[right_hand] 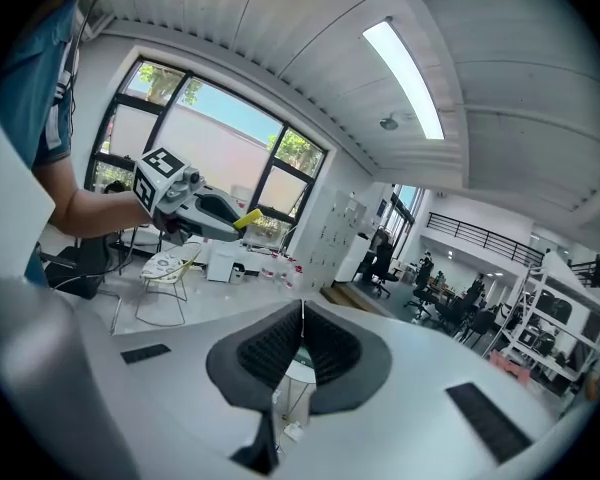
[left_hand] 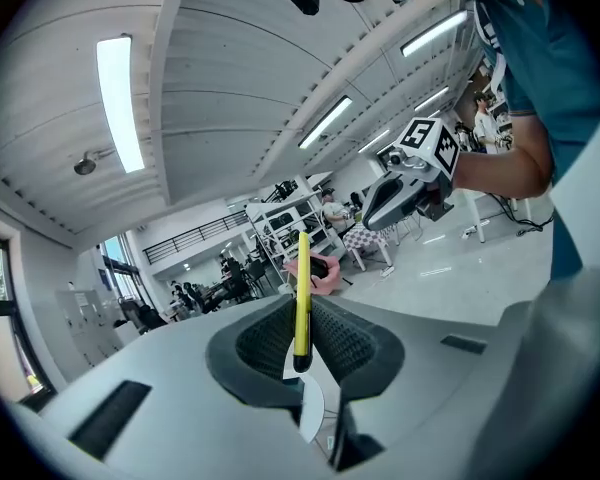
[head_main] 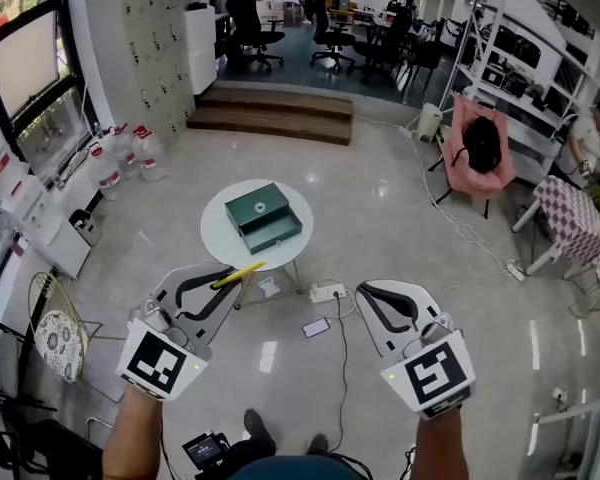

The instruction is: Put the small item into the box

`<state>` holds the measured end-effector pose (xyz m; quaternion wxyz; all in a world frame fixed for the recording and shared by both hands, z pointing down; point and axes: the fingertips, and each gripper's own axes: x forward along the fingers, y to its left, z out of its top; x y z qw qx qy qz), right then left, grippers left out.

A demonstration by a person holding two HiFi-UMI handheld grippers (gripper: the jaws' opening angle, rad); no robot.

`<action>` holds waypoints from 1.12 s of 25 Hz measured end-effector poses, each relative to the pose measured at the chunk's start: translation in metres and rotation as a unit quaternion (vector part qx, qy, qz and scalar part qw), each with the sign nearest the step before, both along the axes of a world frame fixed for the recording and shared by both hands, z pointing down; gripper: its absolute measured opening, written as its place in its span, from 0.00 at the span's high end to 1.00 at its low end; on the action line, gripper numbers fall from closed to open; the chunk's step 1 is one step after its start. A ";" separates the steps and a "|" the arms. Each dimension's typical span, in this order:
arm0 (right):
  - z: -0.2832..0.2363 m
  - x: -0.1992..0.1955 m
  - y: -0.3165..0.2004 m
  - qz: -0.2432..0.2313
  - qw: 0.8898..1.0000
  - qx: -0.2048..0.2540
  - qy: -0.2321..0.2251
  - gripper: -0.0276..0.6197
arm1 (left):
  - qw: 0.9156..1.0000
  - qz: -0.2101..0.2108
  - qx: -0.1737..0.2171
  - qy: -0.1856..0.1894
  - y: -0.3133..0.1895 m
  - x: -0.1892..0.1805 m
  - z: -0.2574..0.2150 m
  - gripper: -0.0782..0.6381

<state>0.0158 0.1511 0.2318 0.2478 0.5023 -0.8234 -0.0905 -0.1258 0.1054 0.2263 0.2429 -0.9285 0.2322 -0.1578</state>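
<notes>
Yellow pen (head_main: 238, 274), one only, sits clamped between the fingers of the left gripper (head_main: 225, 273), held up in the air on the near side of the bench. In the left gripper view the pen (left_hand: 302, 298) stands straight up between the two dark ribbed pads of the left gripper (left_hand: 300, 318), its dark end down between them and most of its length reaching out past the fingertips. In the head view its free end slants up and right toward the round white bench (head_main: 215, 243). On that bench stands one green box (head_main: 263, 216), its drawer (head_main: 273, 230) pulled out on the near side. The pen is not touching the box. Further right, the right gripper (head_main: 372, 293) is held at about the same height, apart from the left. Its fingers (right_hand: 280, 348) are pressed together with nothing between them.
</notes>
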 end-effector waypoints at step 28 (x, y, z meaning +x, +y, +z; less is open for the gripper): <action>-0.001 -0.090 -0.140 0.013 1.000 -0.004 0.027 0.90 | 1.000 0.010 -0.012 0.027 -0.148 -0.097 0.012 0.80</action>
